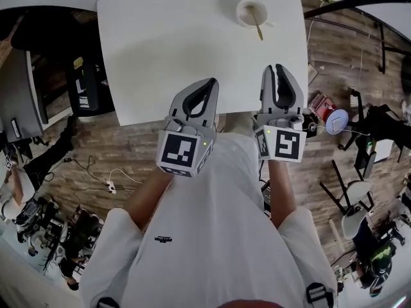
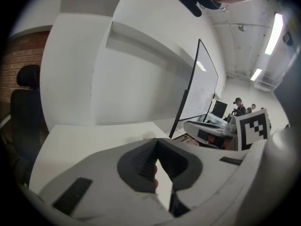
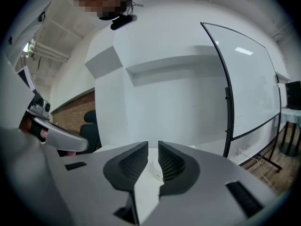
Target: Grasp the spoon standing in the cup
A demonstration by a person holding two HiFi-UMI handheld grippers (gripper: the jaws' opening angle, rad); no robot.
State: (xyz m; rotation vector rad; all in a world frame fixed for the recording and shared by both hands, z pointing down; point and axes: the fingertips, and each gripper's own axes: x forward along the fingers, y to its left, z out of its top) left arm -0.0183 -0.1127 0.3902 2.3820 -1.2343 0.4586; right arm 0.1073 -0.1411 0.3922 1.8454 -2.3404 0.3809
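Observation:
A white cup stands near the far right corner of the white table. A wooden-coloured spoon leans in it, its handle pointing toward me over the rim. My right gripper hovers over the table's near edge, well short of the cup and almost in line with it. Its jaws stand slightly apart with nothing between them, and the right gripper view shows the narrow gap. My left gripper is beside it to the left, also at the near edge, with its tips meeting and nothing held.
The table's near edge runs just under both grippers. On the wooden floor to the right are a red and blue object, cables and chairs. A black chair stands at the left. A whiteboard on a stand rises beyond the table.

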